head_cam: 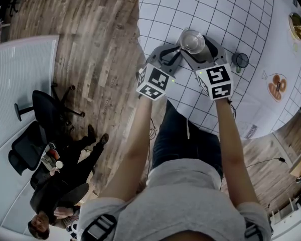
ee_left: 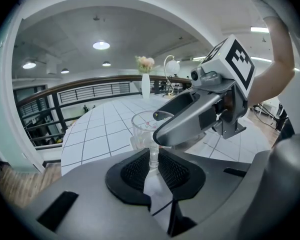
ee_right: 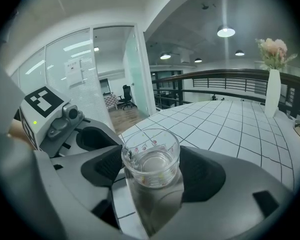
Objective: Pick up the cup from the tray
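Cup [head_cam: 192, 40], gridded white tablecloth [head_cam: 241, 19], wood floor [head_cam: 90, 34]

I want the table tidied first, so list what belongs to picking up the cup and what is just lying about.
Job in hand:
glass cup
left gripper, shut on the cup
right gripper, open around the cup

Lying about:
small dark container
plate
vase of flowers
office chair, on the floor
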A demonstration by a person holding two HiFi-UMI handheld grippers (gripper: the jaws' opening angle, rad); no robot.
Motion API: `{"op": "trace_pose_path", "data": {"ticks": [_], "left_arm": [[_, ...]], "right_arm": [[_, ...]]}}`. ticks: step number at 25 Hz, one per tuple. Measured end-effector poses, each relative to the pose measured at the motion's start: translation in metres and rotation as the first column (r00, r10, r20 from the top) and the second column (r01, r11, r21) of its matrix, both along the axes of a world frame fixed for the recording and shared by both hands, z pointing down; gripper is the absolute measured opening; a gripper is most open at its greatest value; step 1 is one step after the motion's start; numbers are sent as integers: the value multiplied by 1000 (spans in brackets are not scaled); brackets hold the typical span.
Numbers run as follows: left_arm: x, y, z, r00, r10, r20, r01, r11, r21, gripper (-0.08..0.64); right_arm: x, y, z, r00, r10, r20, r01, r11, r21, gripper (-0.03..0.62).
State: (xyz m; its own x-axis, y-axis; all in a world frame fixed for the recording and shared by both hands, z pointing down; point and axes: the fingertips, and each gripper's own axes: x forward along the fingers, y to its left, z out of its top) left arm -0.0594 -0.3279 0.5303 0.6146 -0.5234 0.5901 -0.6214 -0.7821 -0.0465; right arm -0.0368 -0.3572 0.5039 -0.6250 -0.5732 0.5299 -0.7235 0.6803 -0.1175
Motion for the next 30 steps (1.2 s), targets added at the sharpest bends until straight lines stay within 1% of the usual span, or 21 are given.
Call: {"op": "trace_pose_path", "data": {"ticks": [3,8,12,16,20,23,27,30], "left_arm": [[0,1,-5,1000,-3,-4,3,1000,0,60],[1,-13,-31,1000,6,10,-6,999,48,60],[7,-36,-53,999,41,15,-42,996,79,60],[17,-63,-62,997,79,19,-81,992,99,60],[28,-85,-57,994,110,8,-110,990,88,60],[35,-96,-47,992,128,7,-128,989,67,60],[42,-105,-29,990,144,-2,-144,990,12,60],[44,-109,-15,987,160,24,-160,987,-11,60]], "right_arm": [[1,0,-4,1000,3,14,-3,1000,-1,319],[3,-13,-30,998,16,57,-18,999,41,319],[11,-35,-51,995,41,95,-46,998,53,319],[22,-61,-60,992,78,104,-85,994,66,319],[33,-82,-56,989,109,96,-116,991,63,319],[40,-93,-45,987,130,91,-134,990,43,319],[48,-103,-24,982,160,96,-160,987,-13,319],[51,-106,-8,980,172,100,-166,984,-57,319]]}}
